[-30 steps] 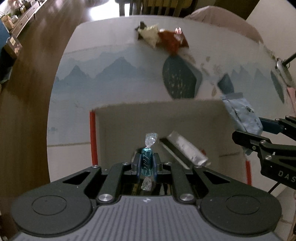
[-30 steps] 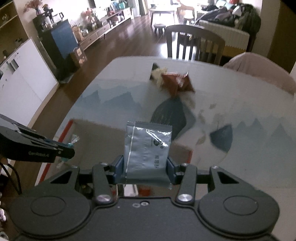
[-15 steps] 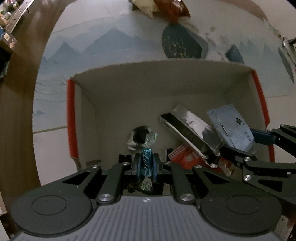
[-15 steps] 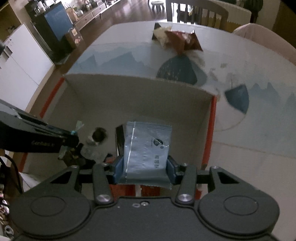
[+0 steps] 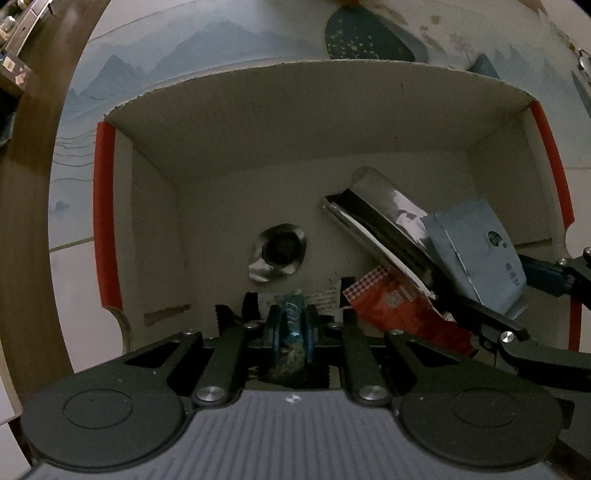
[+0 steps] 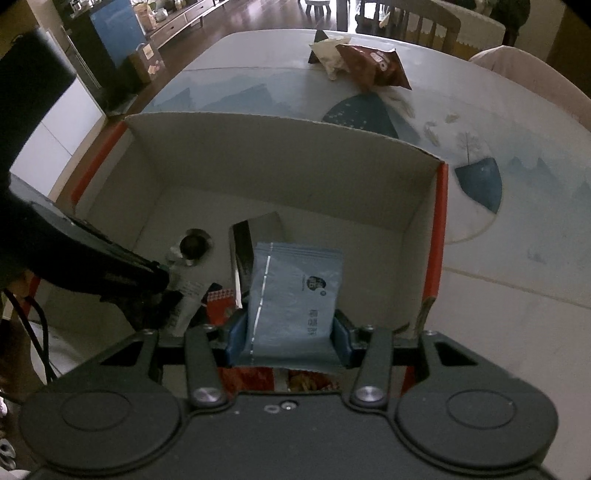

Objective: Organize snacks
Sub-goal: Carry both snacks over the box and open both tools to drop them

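A cardboard box [image 5: 295, 122] [image 6: 295, 155] with red edges stands on the table. My left gripper [image 5: 290, 325] is shut on a small blue wrapped candy [image 5: 291, 323] and reaches down inside the box. My right gripper [image 6: 288, 332] [image 5: 517, 295] is shut on a pale blue snack packet [image 6: 295, 291] [image 5: 476, 251], low over the box's right half. On the box floor lie a silver foil pack [image 5: 380, 218] [image 6: 258, 240], a red checkered packet [image 5: 399, 314] and a round silver-wrapped sweet [image 5: 280, 254] [image 6: 194, 245].
At the far side of the table lie a brown snack bag [image 6: 373, 66] and a cream one [image 6: 327, 53]. The tablecloth [image 6: 517, 258] has a blue mountain print. Chairs [image 6: 410, 18] stand beyond the table; wooden floor lies to the left.
Both grippers have sunk from above the box rim into the box, each still gripping its snack. The box interior now fills both views.
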The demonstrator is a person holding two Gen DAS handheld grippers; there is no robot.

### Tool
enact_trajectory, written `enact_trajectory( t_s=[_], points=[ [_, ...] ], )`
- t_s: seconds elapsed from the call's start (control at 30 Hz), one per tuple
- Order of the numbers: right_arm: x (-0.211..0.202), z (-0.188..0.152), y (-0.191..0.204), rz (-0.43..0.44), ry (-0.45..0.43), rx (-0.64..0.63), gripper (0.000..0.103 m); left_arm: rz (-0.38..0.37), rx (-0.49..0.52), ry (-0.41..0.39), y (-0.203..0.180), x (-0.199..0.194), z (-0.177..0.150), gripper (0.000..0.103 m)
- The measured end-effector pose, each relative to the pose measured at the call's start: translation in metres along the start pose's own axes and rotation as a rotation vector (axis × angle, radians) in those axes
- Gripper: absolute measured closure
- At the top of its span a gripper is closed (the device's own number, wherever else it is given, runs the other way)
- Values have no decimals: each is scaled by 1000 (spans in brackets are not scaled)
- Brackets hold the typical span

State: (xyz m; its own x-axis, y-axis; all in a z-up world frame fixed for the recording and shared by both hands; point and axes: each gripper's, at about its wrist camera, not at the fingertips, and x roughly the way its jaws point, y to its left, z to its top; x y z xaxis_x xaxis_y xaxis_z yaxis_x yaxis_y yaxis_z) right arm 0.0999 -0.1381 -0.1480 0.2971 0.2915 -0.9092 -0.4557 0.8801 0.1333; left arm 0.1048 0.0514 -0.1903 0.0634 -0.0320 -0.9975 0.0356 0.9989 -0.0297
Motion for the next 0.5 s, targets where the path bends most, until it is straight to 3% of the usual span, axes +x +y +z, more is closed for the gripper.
enact_trajectory(
  t_s=[0.37, 0.5],
  points=[
    [1, 1, 0, -13, 6, 10, 47, -2, 11, -50, -3, -9, -11, 90],
    [-4, 2, -2, -9, -7, 21, 42, -7, 5, -55, -1, -14, -14, 82]
  ],
)
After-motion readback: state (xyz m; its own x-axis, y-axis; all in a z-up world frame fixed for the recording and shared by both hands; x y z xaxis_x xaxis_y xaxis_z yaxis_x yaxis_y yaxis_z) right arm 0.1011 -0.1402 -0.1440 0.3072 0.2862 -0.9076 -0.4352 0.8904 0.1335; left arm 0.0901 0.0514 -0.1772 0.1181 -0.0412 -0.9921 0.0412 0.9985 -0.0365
